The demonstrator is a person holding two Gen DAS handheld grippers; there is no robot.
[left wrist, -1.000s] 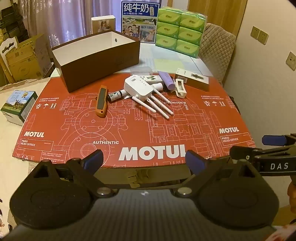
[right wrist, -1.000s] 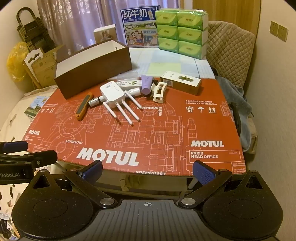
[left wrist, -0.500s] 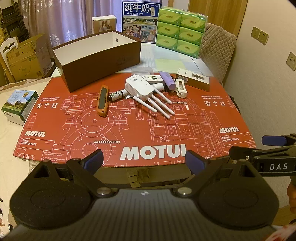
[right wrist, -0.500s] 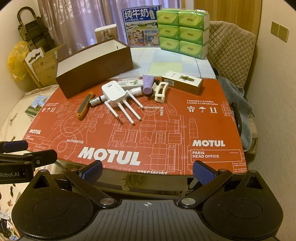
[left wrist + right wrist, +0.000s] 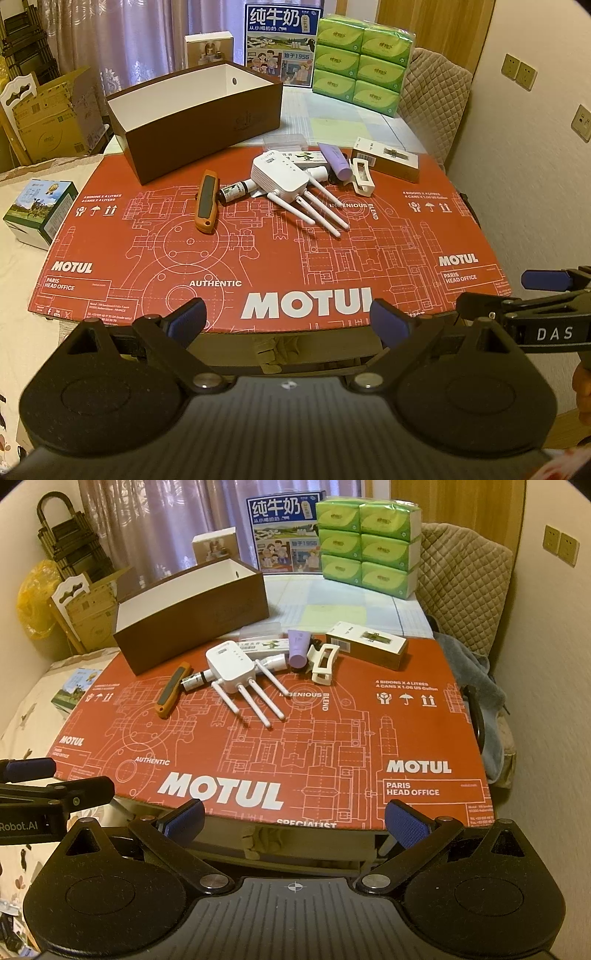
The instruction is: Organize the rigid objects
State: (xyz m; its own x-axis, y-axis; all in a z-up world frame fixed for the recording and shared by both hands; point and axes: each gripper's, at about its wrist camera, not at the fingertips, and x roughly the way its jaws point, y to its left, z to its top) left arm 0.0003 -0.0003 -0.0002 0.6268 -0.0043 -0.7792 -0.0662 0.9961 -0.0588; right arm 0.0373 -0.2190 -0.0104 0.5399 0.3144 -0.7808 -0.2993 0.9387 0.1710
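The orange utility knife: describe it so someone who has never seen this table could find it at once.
Start at the red Motul mat and find the open brown box at its far left. Just in front of that box lies the orange utility knife, leftmost in the row of small items, beside a small dark bottle. It is the only orange item, with a dark grip inlay.

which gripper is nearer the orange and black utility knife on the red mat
Left. The left gripper hovers at the mat's near edge, almost straight in line with the orange and black utility knife. The right gripper is also at the near edge but farther to the knife's right.
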